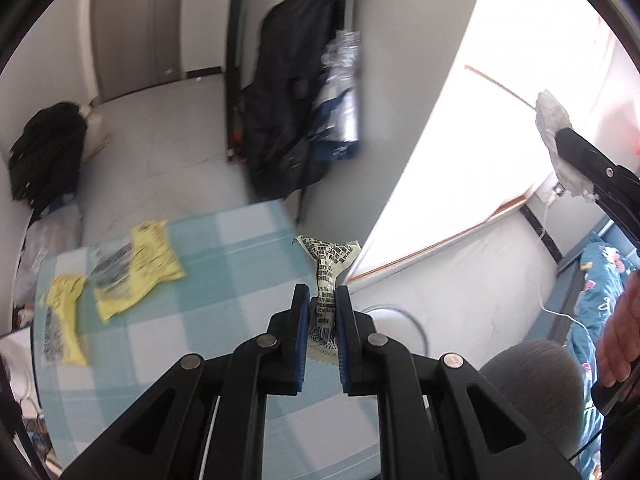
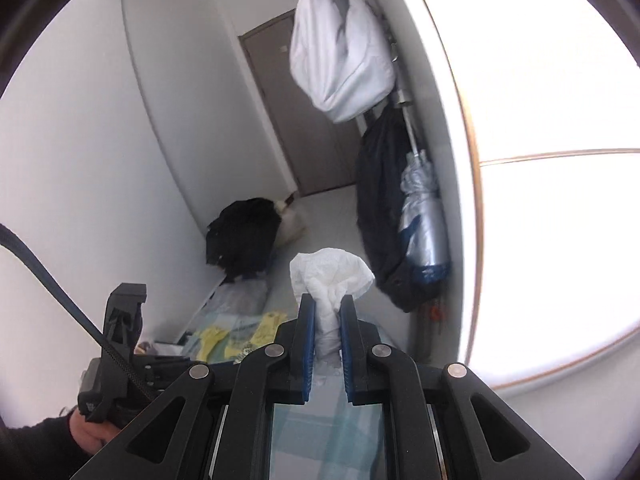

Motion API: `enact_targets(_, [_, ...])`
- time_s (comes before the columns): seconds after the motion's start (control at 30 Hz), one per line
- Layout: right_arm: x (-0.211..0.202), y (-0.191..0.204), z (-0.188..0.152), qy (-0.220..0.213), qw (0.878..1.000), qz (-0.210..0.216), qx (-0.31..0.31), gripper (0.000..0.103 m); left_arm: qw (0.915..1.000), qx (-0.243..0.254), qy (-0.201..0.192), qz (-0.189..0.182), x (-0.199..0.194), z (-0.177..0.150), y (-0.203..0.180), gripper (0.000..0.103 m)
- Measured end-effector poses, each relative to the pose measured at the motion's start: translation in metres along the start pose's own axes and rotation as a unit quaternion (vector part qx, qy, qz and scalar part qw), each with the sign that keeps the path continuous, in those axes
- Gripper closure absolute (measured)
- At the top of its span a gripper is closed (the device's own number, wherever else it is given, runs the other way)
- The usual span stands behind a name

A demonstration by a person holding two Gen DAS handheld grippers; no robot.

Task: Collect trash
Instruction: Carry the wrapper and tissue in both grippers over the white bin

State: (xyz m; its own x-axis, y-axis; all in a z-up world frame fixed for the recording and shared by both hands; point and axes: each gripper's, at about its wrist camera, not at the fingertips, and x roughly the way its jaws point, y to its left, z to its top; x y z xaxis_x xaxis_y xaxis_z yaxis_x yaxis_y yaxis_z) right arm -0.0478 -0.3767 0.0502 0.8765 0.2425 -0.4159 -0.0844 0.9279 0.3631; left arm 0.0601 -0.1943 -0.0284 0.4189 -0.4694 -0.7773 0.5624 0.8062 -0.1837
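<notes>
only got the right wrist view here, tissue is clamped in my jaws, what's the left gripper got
Observer: The left gripper is shut on a printed wrapper, cream with black text and a barcode.
Operator: is it off the table
Observer: The wrapper's free end flares out beyond the fingertips, past the far edge of the checked tablecloth; nothing is seen under it but the floor.
Operator: any trash left on the table, i just see a bit of yellow
Observer: Two yellow wrappers lie flat, side by side, on the cloth's left part.
Operator: how does my tissue look from there
Observer: The tissue sticks out past the right gripper's tip, against the bright window.
</notes>
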Motion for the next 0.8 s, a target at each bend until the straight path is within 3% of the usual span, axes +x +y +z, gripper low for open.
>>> enact_targets(0.17, [-0.025, -0.043, 0.006, -0.006, 0.999, -0.044, 0.018, 0.092, 0.9990, 0.027, 0.009, -0.035, 0.023, 0.013, -0.039, 0.094])
enact_targets(0.33, [-0.036, -0.097, -0.014, 0.004, 0.994, -0.089, 0.061, 0.092, 0.9961, 0.043, 0.043, -0.064, 0.065, 0.016, -0.070, 0.094])
enact_targets(0.53, [-0.025, -0.158, -0.062, 0.052, 0.984, -0.130, 0.113, 0.092, 0.9900, 0.054, 0.097, -0.087, 0.118, 0.006, -0.092, 0.094])
enact_targets(0.8, [0.011, -0.217, -0.138, 0.126, 0.963, -0.143, 0.192, 0.092, 0.9762, 0.053, 0.184, -0.102, 0.185, -0.018, -0.104, 0.094])
